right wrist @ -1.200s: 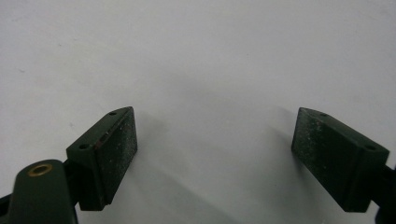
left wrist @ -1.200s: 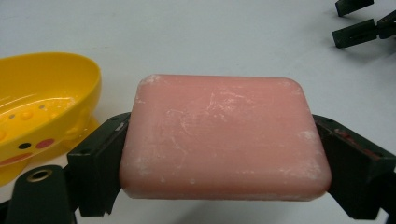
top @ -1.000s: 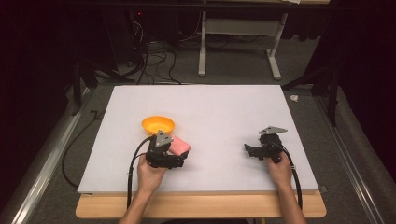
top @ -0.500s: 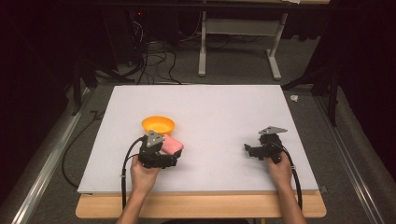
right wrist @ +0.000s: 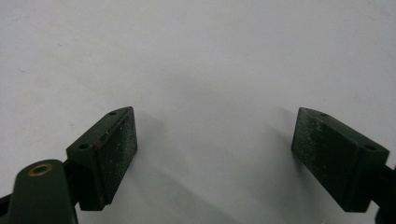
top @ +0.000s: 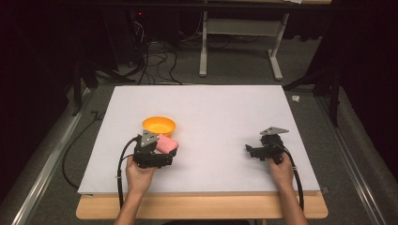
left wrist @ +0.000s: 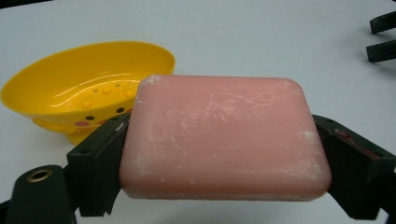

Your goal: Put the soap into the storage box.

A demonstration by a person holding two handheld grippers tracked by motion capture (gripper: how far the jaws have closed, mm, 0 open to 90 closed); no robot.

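The left gripper (left wrist: 224, 154) is clenched on the pink soap (left wrist: 224, 140) beside the yellow dish (left wrist: 88, 88); the right gripper (right wrist: 215, 154) is released. The smooth soap could slip if the squeeze loosens.

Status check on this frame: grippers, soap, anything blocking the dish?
Left gripper shut on pink soap bar. Right gripper open, idle. Yellow soap dish just beyond, nothing in the way.

Light: the white table (top: 225, 112) is brightly lit from above, the surrounding floor left dim | Shadows: soft ones are cast under the right gripper (right wrist: 215, 158) | Glare: highlights are seen inside the yellow dish (left wrist: 88, 88) | Focus: the pink soap (left wrist: 224, 140) is rendered sharp, the high view grainy.
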